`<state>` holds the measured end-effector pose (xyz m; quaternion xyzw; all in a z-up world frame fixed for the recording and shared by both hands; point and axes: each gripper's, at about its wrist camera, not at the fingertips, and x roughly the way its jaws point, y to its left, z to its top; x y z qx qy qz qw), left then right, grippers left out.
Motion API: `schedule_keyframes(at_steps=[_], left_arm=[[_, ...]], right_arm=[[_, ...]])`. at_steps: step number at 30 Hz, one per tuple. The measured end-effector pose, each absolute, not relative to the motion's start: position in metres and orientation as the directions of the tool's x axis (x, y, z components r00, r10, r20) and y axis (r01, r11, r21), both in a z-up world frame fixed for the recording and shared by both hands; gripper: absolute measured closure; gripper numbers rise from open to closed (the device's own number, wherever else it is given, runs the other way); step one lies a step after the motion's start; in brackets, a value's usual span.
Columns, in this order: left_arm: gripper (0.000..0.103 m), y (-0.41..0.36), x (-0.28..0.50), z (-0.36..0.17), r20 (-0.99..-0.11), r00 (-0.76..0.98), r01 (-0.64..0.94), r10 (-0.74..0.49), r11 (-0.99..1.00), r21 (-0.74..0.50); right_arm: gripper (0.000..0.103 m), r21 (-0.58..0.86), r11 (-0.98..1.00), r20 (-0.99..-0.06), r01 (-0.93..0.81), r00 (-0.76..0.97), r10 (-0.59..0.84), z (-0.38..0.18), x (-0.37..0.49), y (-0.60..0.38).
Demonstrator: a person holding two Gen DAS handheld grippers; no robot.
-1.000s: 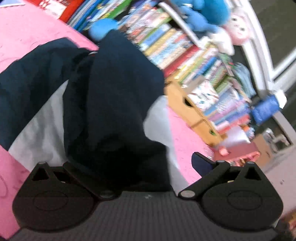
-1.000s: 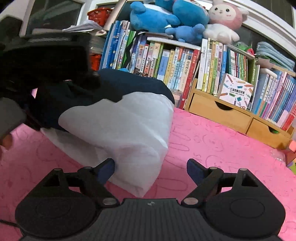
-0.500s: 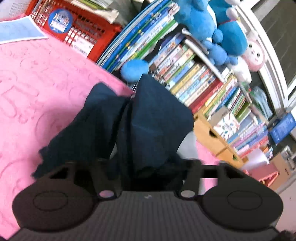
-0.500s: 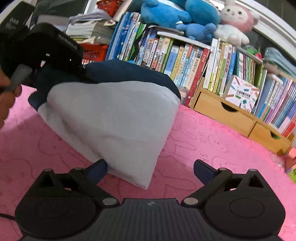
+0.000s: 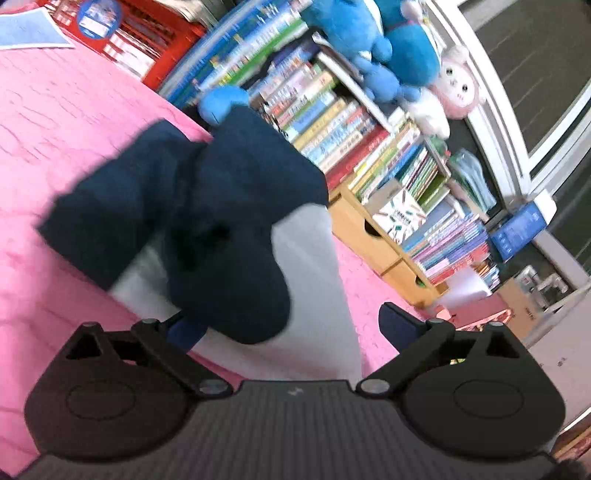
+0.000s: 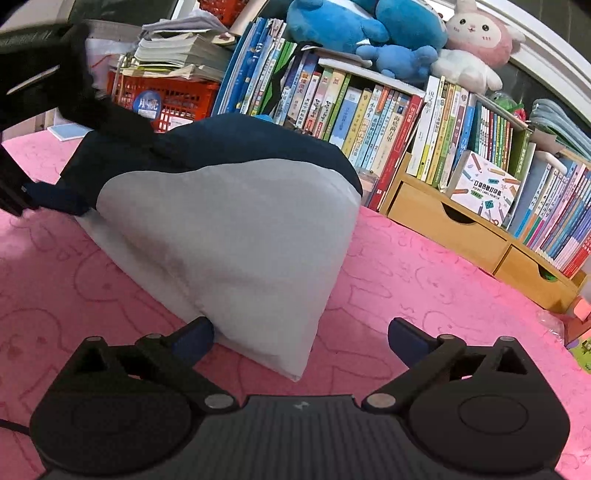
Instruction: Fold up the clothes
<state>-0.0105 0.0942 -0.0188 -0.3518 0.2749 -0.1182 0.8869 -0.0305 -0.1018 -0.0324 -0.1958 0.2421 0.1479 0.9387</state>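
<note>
A navy and pale grey garment (image 5: 229,206) lies bunched on the pink mat (image 5: 55,110). My left gripper (image 5: 291,326) is open at its near edge, with a navy fold drooping over the left fingertip (image 5: 184,330) and the pale part between the fingers. In the right wrist view the garment (image 6: 236,229) shows as a pale grey folded wedge with navy cloth on top. My right gripper (image 6: 301,339) is open at the wedge's near corner, its left fingertip (image 6: 195,338) touching the cloth. The left gripper's black body (image 6: 48,92) hangs over the garment's far left end.
A row of books (image 6: 351,110) runs along the back of the mat, with blue and pink plush toys (image 6: 369,29) on top. A red crate (image 6: 166,99) stands at the back left. Wooden drawers (image 6: 461,229) border the mat at the right.
My left gripper was shut on the navy cloth half a second ago and is now open; the cloth has dropped onto the mat. My right gripper stays open at the pale corner.
</note>
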Motion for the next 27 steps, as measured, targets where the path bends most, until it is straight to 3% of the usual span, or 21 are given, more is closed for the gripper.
schedule_keyframes(at_steps=[1,2,3,4,5,6,9,16,18,20,23,27], left_arm=[[0.005,0.088,-0.006,-0.021,-0.409,0.822,0.015,-0.397,0.733,-0.681],[0.013,0.083,-0.002,-0.023,-0.415,0.825,0.011,-0.384,0.744,-0.668],[0.031,0.084,-0.002,-0.023,-0.413,0.831,0.007,-0.373,0.749,-0.662],[0.04,0.085,-0.001,-0.023,-0.41,0.838,0.003,-0.361,0.754,-0.657],[0.06,0.087,-0.001,-0.023,-0.407,0.844,-0.001,-0.349,0.758,-0.652],[0.071,0.089,-0.001,-0.023,-0.403,0.851,-0.005,-0.337,0.762,-0.647],[0.087,0.098,-0.001,-0.016,-0.378,0.877,-0.011,-0.298,0.773,-0.634],[0.089,0.111,0.01,-0.006,-0.365,0.901,-0.044,-0.233,0.789,-0.613],[0.068,0.111,0.017,-0.016,-0.407,0.881,-0.067,-0.243,0.785,-0.615],[0.059,0.11,0.024,-0.029,-0.451,0.857,-0.098,-0.249,0.781,-0.617],[0.081,0.117,0.021,-0.034,-0.439,0.877,-0.13,-0.196,0.783,-0.608],[0.09,0.126,0.011,-0.027,-0.41,0.903,-0.142,-0.128,0.812,-0.566]], right_arm=[[0.0,-0.298,0.88,-0.51,-0.37,0.841,0.181,-0.032,-0.031,-0.102],[0.0,-0.299,0.881,-0.507,-0.368,0.843,0.18,-0.032,-0.031,-0.102],[0.0,-0.301,0.88,-0.506,-0.368,0.844,0.18,-0.032,-0.032,-0.102],[0.0,-0.303,0.878,-0.504,-0.369,0.844,0.181,-0.032,-0.032,-0.101],[0.0,-0.306,0.877,-0.503,-0.37,0.845,0.182,-0.032,-0.032,-0.101],[0.0,-0.308,0.876,-0.501,-0.372,0.846,0.183,-0.032,-0.033,-0.101],[0.0,-0.315,0.872,-0.497,-0.375,0.848,0.185,-0.032,-0.034,-0.099],[0.0,-0.398,0.834,-0.438,-0.383,0.878,0.194,-0.034,-0.036,-0.074],[0.0,-0.39,0.842,-0.441,-0.373,0.878,0.185,-0.035,-0.03,-0.067],[0.0,-0.338,0.868,-0.466,-0.364,0.866,0.182,-0.033,-0.021,-0.066],[0.002,-0.263,0.905,-0.505,-0.336,0.847,0.168,-0.033,-0.009,-0.073],[0.001,-0.267,0.922,-0.503,-0.279,0.857,0.114,-0.036,-0.006,-0.09]])
